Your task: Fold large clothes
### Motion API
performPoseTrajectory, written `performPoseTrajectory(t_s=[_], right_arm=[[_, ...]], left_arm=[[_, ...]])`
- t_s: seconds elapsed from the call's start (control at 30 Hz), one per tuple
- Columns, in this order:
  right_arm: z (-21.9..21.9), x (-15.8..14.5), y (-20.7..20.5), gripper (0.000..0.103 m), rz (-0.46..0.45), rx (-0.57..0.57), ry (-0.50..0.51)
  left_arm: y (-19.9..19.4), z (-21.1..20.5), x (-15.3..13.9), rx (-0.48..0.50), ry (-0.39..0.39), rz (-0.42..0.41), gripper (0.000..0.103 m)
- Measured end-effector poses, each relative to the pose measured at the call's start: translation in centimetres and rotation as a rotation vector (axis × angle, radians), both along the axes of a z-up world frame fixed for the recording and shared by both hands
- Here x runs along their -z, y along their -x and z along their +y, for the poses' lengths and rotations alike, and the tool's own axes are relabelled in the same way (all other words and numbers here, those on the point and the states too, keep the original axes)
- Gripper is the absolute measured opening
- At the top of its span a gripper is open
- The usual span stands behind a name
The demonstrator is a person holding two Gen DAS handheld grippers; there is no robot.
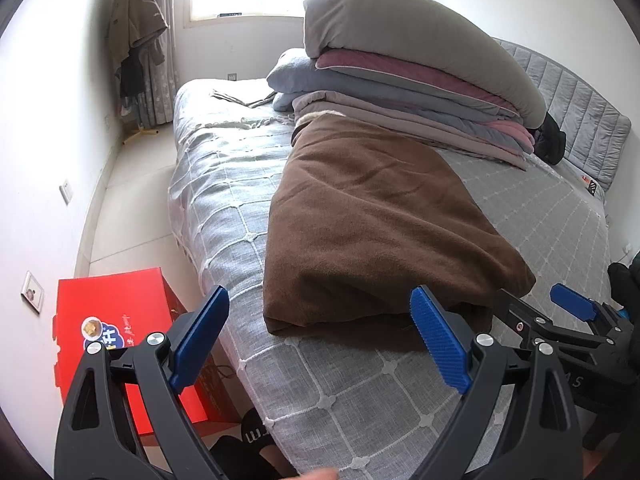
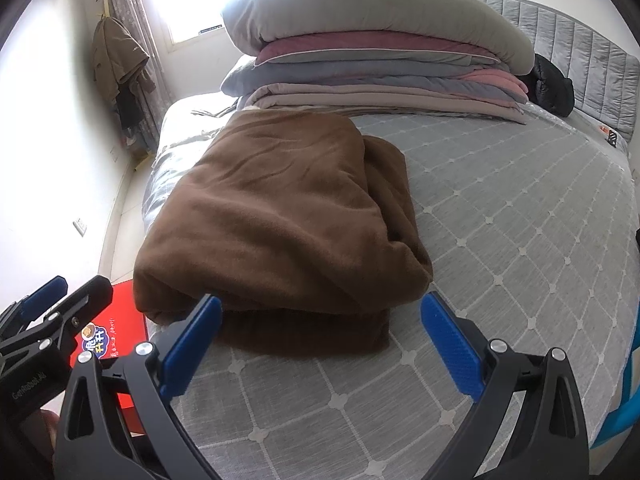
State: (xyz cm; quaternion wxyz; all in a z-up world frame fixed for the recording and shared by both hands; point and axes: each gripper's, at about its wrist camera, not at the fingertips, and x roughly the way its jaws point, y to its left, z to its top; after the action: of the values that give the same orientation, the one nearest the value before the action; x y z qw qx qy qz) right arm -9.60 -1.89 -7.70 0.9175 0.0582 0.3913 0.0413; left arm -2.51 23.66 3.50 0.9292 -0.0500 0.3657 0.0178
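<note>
Folded brown fleece blanket (image 2: 276, 216) on grey quilted bed (image 2: 500, 240), long axis running away; right gripper (image 2: 320, 344) nearer its near edge, left gripper (image 1: 320, 336) beside; both spread, empty

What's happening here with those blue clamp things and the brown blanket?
A person holds a two-finger gripper in each hand and is folding large clothes on a bed. The brown garment lies folded into a thick bundle near the bed's front edge. Both the left gripper and the right gripper are open and hover just short of it, holding nothing. A stack of folded bedding sits farther back, by the headboard, and a red box stands on the floor beside the bed.
</note>
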Motion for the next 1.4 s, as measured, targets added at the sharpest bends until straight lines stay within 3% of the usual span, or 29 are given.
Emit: performPoseTrajectory(t_s=[0.5,0.63,1.3,1.4], right_arm=[[-0.16,0.1,-0.13,0.096,0.007,-0.01,-0.014],[-0.22,0.13,-0.15,0.096,0.008,-0.01,-0.016],[-0.35,-0.01,0.11,0.096,0.001,-0.014,-0.019],[-0.16,-0.09,0.47,0.096,-0.025,-0.032,-0.003]], left_arm=[[-0.12,-0.35,-0.21,0.011,-0.049,-0.012,0.094],[-0.24,-0.02,-0.24,0.014,-0.014,-0.005,0.094],[-0.59,-0.38,0.21,0.022,-0.015,0.027,0.094],[-0.33,-0.18,0.19,0.061,0.055,0.012,0.094]])
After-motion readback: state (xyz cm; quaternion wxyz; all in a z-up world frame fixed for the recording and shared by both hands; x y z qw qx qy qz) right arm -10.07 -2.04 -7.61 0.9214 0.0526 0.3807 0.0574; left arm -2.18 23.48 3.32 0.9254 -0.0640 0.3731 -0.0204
